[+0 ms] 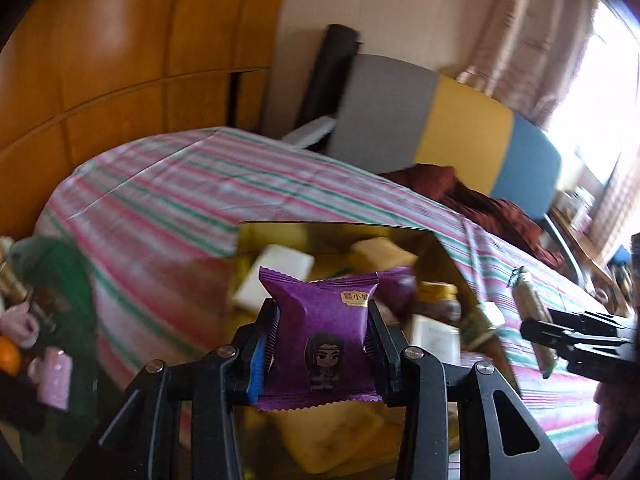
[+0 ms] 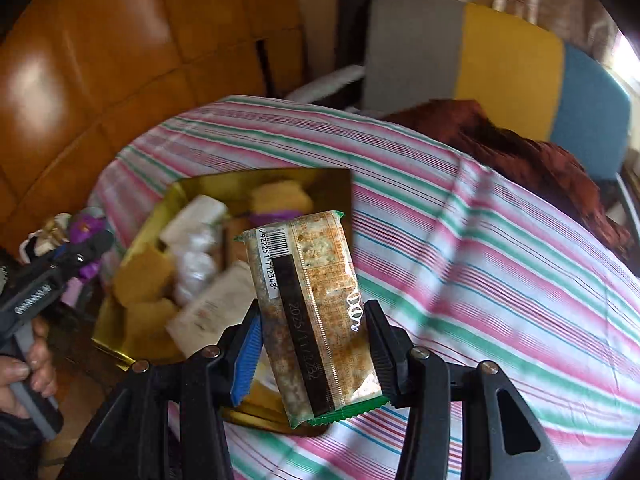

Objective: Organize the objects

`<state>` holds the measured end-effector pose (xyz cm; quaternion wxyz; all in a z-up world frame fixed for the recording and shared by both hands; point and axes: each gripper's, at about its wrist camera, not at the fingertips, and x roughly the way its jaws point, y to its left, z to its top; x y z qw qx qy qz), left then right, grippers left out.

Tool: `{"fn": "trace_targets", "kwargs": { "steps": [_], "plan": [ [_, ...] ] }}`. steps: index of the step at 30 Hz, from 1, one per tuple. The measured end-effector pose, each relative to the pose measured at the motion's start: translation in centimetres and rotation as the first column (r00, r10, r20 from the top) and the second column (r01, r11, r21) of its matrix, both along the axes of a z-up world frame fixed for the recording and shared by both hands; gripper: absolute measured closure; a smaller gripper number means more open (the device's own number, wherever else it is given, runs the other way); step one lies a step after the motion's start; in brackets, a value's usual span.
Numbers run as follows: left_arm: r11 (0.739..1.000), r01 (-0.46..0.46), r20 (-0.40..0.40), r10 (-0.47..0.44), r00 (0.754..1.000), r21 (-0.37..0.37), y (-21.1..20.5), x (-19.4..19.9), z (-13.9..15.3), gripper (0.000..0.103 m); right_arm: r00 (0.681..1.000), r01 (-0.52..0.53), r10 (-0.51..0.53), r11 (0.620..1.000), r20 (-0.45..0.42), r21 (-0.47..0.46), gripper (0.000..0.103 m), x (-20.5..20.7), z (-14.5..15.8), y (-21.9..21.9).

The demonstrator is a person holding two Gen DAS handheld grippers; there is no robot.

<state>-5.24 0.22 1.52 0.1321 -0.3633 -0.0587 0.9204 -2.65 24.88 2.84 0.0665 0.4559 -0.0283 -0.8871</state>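
Snacks filled a gold box [image 2: 188,188] that sat on a table under a striped cloth [image 2: 460,248]; yellow and white packets lay jumbled inside it, blurred.

The left gripper [image 1: 322,328] was clamped on a purple packet [image 1: 320,316], its pads pressing the packet's two sides. The packet stood upright between the fingers, a small cartoon figure printed on its front, and hung over the near part of the box. In the right wrist view this gripper [image 2: 86,248] showed at the left edge, off the box's left side, with a hand [image 2: 28,368] wrapped around its grey handle.

The right gripper [image 2: 312,344] was closed on a clear cracker pack [image 2: 308,312] with green crimped ends, barcode and date strip facing the camera. The pack stood roughly upright, tilted a little, over the box's near right corner. From the left wrist view the same gripper [image 1: 536,328] reached in from the right with the pack [image 1: 532,312] held above the cloth, just right of the box [image 1: 448,256].

Behind the table stood a chair [image 2: 500,56] in grey, yellow and blue, with dark red fabric [image 2: 520,152] heaped near it. Wooden panels [image 2: 100,60] filled the left background.
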Motion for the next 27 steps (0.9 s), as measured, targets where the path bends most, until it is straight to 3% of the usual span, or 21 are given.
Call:
{"fn": "trace_targets", "kwargs": {
  "steps": [5,13,19,21,27],
  "plan": [
    [0.999,-0.002,0.021,0.001,1.0,0.05,-1.2,-0.4,-0.6,0.061,0.999,-0.039,0.039,0.999,0.004,-0.036,0.054,-2.8,0.3,-2.4],
    [0.995,0.068,0.049,-0.072,0.996,0.077,2.4,-2.7,-1.5,0.06,0.999,0.012,-0.006,0.986,0.038,-0.168,0.046,-7.5,-0.7,-2.7],
    [0.995,0.063,0.119,-0.072,0.99,0.073,4.2,-5.2,-3.9,0.057,0.999,0.017,-0.01,0.988,0.049,-0.151,0.046,-6.8,-1.4,-2.4],
    [0.997,0.046,0.137,-0.055,0.989,0.068,4.1,-5.2,-4.3,0.042,0.999,0.017,-0.01,0.991,0.052,-0.135,0.046,-6.4,-1.7,-2.4],
    [0.999,0.025,0.128,-0.029,0.991,0.033,3.5,-4.2,-4.4,0.042,0.999,0.011,-0.007,0.996,0.048,-0.086,0.042,-5.2,-2.3,-2.8]
  ]
}}
